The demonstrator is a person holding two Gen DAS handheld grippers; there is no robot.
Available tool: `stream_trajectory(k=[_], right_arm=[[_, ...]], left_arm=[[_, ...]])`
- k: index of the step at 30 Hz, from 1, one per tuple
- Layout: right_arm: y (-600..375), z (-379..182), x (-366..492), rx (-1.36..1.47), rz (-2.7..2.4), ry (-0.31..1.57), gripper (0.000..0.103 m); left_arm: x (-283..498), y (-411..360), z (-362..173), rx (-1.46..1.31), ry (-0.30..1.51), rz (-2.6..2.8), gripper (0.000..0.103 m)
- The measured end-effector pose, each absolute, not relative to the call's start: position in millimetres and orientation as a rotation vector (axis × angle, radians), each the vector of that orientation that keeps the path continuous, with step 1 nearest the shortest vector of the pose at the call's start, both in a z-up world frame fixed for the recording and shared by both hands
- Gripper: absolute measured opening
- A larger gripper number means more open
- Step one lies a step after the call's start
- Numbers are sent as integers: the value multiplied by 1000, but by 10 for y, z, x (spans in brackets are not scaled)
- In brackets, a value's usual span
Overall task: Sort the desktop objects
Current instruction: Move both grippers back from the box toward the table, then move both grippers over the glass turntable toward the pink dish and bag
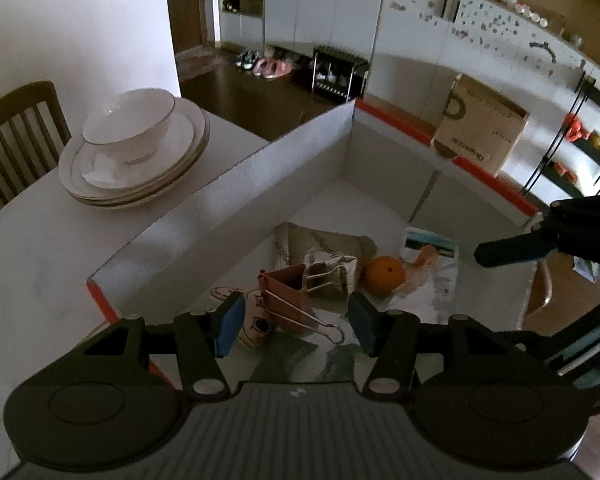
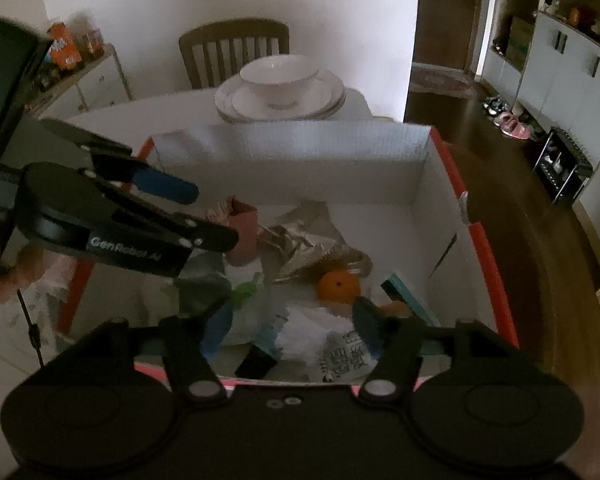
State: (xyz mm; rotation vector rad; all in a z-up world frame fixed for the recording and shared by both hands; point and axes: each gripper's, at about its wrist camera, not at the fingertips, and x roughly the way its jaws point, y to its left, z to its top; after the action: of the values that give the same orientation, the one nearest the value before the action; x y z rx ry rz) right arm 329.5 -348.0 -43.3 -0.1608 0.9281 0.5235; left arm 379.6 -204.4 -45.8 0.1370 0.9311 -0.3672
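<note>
white table (image 1: 40, 248), stacked plates (image 1: 140, 168), wooden chair (image 2: 236, 48) behind.

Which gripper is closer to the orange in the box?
Right. The right gripper hangs open just above the orange; the left gripper is further off, over the red binder clip.

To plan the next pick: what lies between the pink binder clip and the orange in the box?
A patterned binder clip, seen in the left wrist view between the pink clip and the orange.

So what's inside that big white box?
Inside the box: an orange, a reddish binder clip, crumpled wrappers and plastic bags. Anything beneath that pile is covered.
</note>
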Motion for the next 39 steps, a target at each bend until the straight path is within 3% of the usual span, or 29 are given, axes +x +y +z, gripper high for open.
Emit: stream_trajectory(k=[11, 15, 23, 31, 33, 39], right_arm=[[-3484, -158, 2988, -137, 512, 848, 74], [-3437, -60, 2848, -128, 512, 815, 79], [-3240, 89, 2538, -131, 517, 755, 84], [-2961, 168, 2269, -115, 534, 729, 90], [-2882, 184, 2204, -109, 539, 723, 94], [-2631, 196, 2052, -97, 544, 710, 97]], left_arm=[[3377, -1863, -125, 95, 838, -398, 56], [3193, -1761, -6, 78, 809, -405, 63], [2801, -1529, 195, 81, 752, -404, 63], [2404, -1162, 351, 76, 691, -393, 73], [2310, -1023, 370, 64, 680, -383, 81], [2043, -629, 393, 50, 656, -339, 84]])
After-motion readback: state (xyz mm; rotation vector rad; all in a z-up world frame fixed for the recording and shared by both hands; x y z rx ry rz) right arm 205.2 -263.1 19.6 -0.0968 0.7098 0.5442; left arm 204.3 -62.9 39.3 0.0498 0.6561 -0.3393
